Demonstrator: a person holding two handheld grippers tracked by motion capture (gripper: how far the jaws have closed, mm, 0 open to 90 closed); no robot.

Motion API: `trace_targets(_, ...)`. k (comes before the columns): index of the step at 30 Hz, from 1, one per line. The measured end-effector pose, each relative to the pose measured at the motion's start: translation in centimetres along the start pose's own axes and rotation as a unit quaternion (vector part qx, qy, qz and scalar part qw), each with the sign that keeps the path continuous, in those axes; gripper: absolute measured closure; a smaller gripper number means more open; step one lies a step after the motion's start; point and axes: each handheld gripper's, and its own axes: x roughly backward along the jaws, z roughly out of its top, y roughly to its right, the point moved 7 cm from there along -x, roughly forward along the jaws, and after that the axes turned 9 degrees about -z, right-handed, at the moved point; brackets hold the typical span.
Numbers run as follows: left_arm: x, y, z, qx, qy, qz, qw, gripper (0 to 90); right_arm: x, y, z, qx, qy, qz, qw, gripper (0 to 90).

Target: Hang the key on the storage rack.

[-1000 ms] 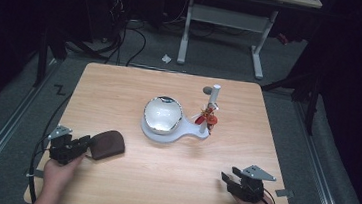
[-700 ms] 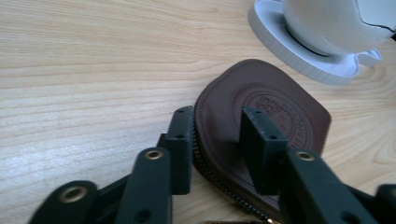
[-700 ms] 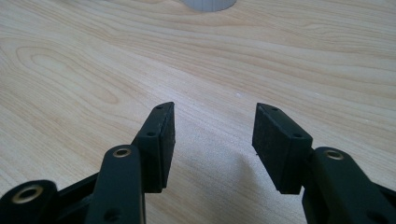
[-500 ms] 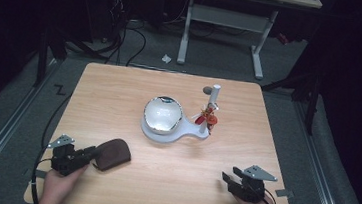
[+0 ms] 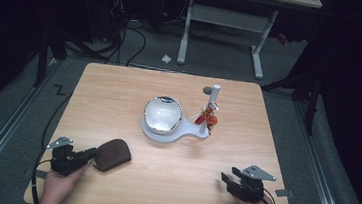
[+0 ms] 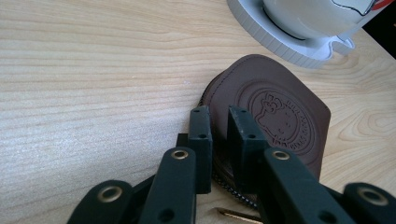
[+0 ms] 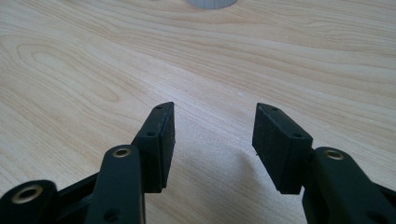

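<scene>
Your left gripper (image 6: 219,122) has just been closing, and its jaws now pinch the near edge of the brown pouch (image 6: 280,116), which lies flat on the table (image 5: 119,101) near the white stand (image 5: 166,130). Your right gripper (image 7: 214,135) rests apart, jaws wide, holding nothing.

The high view looks forward and down from above the person's side, taking in the whole wooden table (image 5: 119,91) with dark floor around it. The left gripper view sits low and close to the tabletop, looking along its jaws at the brown pouch (image 6: 280,112), with the white stand (image 6: 280,37) at upper right of the frame. The right gripper view hangs just as low over bare wood. Both the high and left views share pouch (image 5: 112,154) and stand (image 5: 166,130)
</scene>
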Motion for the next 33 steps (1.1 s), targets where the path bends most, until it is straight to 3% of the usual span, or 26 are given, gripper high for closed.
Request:
trace_targets(9, 0.0, 0.7, 0.1, -0.046, -0.002, 0.028, 0.9985, 87.2, 0.1, 0.0, 0.1, -0.001, 0.001, -0.001, 1.0, 49.5)
trace_targets(13, 0.3, 1.6, 0.7, -0.062, 0.015, 0.016, 0.9978, 87.4, 0.1, 0.2, 0.1, -0.003, 0.002, -0.002, 1.0, 49.5)
trace_targets(17, 0.6, 2.7, 1.4, -0.085, 0.039, 0.012, 0.9956, 87.4, 0.2, 0.4, 0.2, -0.008, 0.007, -0.005, 0.9999, 49.5)
trace_targets(33, 1.2, 5.4, 2.5, -0.123, 0.082, 0.008, 0.989, 87.5, -0.2, 1.3, 0.7, -0.022, 0.022, -0.019, 0.9993, 50.0)
